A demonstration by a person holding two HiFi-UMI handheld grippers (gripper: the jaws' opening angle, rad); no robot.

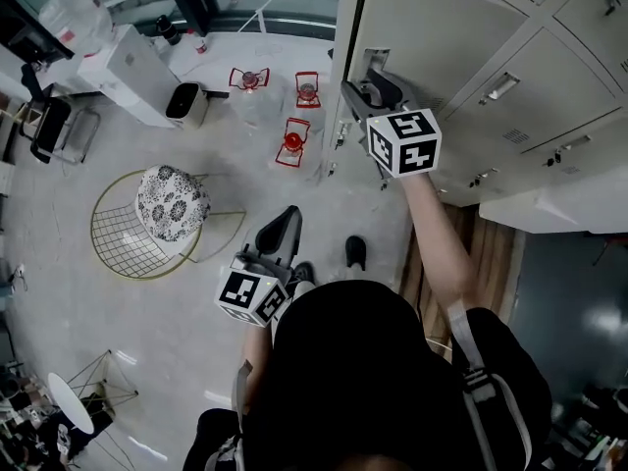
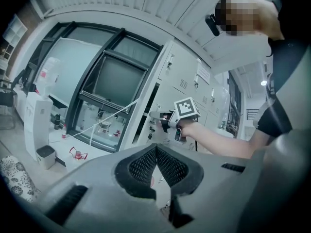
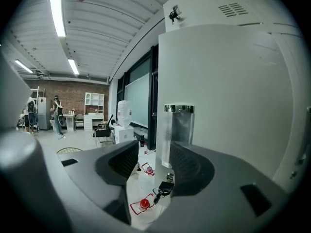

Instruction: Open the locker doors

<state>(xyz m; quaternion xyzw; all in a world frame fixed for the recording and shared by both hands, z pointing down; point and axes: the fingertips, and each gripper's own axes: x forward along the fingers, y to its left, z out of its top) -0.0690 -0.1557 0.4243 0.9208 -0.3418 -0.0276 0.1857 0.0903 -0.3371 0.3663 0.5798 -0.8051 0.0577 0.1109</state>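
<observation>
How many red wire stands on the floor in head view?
3. One red stand beside the white bin; a second right of it, near the locker door; the third closer to the person. Others may be hidden.

Your right arm (image 1: 433, 238) reaches straight out ahead of you, bare forearm extended, carrying the right gripper (image 1: 373, 91) well away from your body with its jaws set apart. You hold the left gripper (image 1: 279, 232) low and close in front of you, its jaws pressed together at the tips with nothing between them.
</observation>
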